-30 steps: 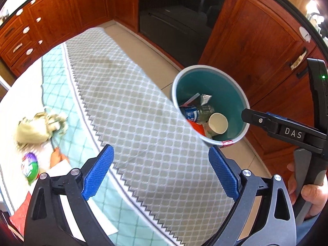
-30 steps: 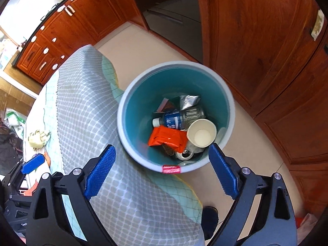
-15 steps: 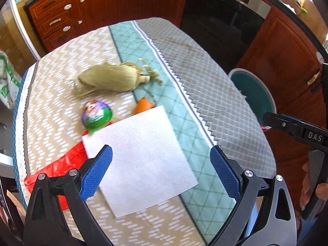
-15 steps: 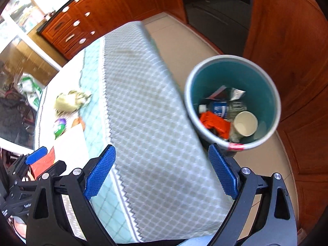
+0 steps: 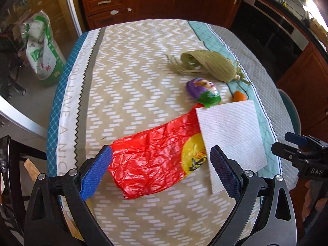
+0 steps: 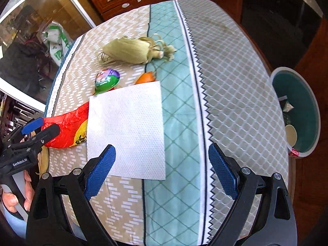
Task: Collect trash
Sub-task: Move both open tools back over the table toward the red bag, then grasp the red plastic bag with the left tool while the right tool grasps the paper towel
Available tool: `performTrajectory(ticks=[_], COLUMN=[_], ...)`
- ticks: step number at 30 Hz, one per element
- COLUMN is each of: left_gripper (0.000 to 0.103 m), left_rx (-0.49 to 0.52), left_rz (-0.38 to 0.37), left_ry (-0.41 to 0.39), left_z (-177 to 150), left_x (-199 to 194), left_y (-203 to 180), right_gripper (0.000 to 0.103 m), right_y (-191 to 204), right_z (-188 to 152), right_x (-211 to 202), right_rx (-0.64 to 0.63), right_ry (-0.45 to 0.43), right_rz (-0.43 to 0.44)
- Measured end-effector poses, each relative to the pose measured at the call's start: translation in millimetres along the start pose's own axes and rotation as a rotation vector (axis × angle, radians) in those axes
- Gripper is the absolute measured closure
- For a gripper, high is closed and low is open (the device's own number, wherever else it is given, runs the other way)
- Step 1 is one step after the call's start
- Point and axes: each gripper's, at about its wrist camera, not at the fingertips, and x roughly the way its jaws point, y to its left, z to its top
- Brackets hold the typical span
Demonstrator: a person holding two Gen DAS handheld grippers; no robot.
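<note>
Glossy crinkled red wrapper (image 5: 155, 157); matt embossed paper towel (image 5: 229, 135).

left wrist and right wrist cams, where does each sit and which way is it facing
Left wrist view: sits on the left claw, facing down across the table at the red plastic bag; both open fingers show, and the right claw at the right edge.
Right wrist view: sits on the right claw, over the white paper towel, trash bin at right; left claw and a hand show at left.
Shared: bag, towel, corn husk, purple-green wrapper.
</note>
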Motion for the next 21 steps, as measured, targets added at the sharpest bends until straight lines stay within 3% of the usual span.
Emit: performTrajectory(ticks=[10, 19, 21], left_gripper=[0.007, 0.007, 0.007], left_rx=[-0.090, -0.084, -0.087], left_rz=[0.001, -0.030, -0.039], left_ry=[0.019, 0.059, 0.060], left_z=[-13, -20, -21], left_x=[13, 32, 33], left_y=[56, 62, 63], right_gripper=[0.015, 0.015, 0.007], right_y=[36, 82, 90], right_z=[12, 2, -4], right_x=[37, 58, 67], right_rx=[-0.062, -0.237, -0.268], right_ry=[0.041, 0.070, 0.096], right_rz=[-0.039, -0.105, -0.122])
